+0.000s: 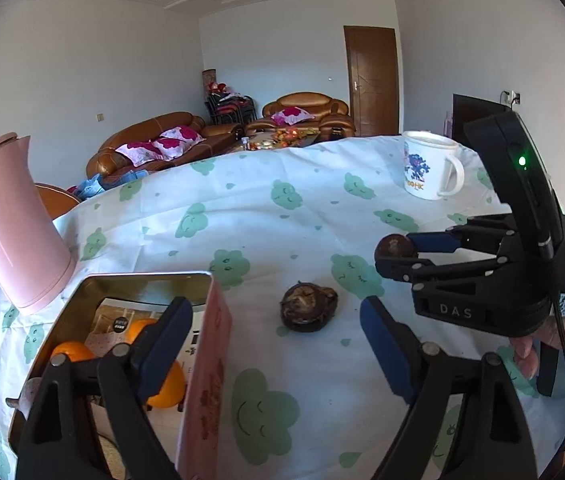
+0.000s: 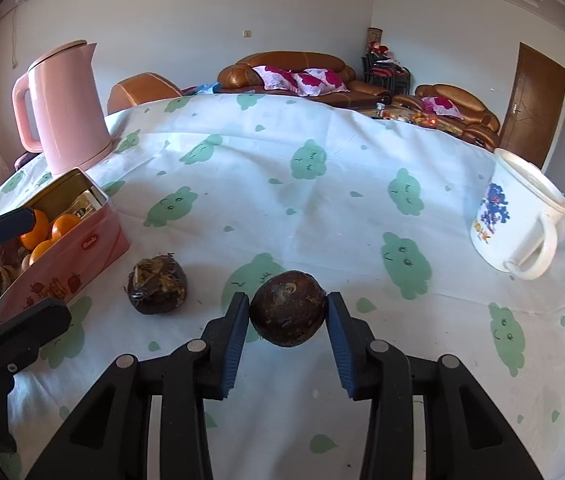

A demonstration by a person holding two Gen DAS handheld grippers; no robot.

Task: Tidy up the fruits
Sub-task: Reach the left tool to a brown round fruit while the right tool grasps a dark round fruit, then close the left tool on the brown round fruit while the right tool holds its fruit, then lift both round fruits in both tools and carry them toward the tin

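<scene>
Right gripper [image 2: 287, 322] is clamped on a dark round fruit [image 2: 288, 308], pads on both sides, mid-table. Left gripper [image 1: 278, 344] is spread wide, gripping nothing; a second dark fruit [image 1: 308, 307] lies between its fingers on the tablecloth [image 2: 322, 200]. The pink tin [image 2: 82, 252] with oranges [image 2: 64, 226] stands at the table's left edge.

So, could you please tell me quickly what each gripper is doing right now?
Left gripper: open, holding nothing, jaws apart over the tin's edge.
Right gripper: shut on the round brown fruit, a pad on each side.
</scene>
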